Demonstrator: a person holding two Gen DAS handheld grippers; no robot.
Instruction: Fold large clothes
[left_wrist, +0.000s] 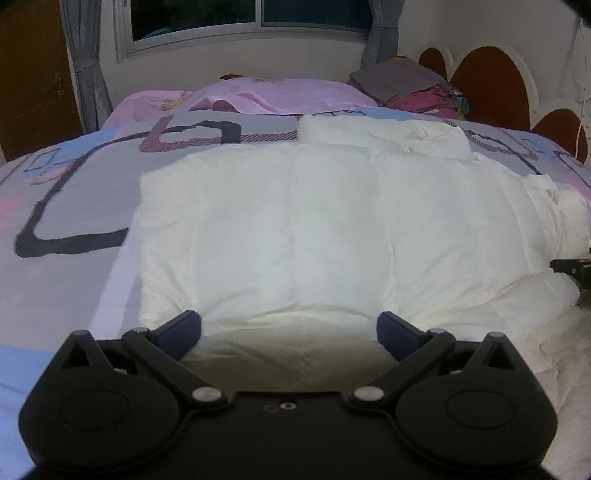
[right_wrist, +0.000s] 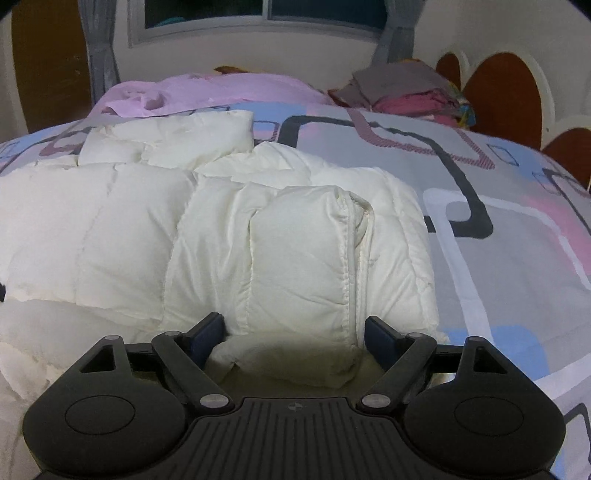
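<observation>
A white puffy jacket (left_wrist: 295, 229) is lying spread across the bedspread (left_wrist: 74, 192), which is patterned in grey, blue and pink. In the left wrist view its quilted body is filling the middle, with a folded white part (left_wrist: 384, 138) lying along its far edge and bunched fabric trailing off to the right.

The left gripper (left_wrist: 289, 334) is hovering over the near edge of the jacket with its jaws standing wide apart; both blue pads (left_wrist: 181, 332) are showing clear of the cloth, and nothing is held between them.

In the right wrist view, the right gripper (right_wrist: 294, 334) is also standing wide open. A folded-over sleeve (right_wrist: 306, 258) of the jacket is reaching down into the gap between its 2 fingers (right_wrist: 207, 334), and the fabric is lying just beside both pads. Whether the pads are touching it cannot be told; they are not pinching it.

At the far side of the bed, a pink blanket (left_wrist: 280, 98) is lying bunched below the window (left_wrist: 251, 18), and a stack of folded clothes (left_wrist: 413, 86) is sitting to its right, near the brown-and-white headboard (left_wrist: 491, 85).
</observation>
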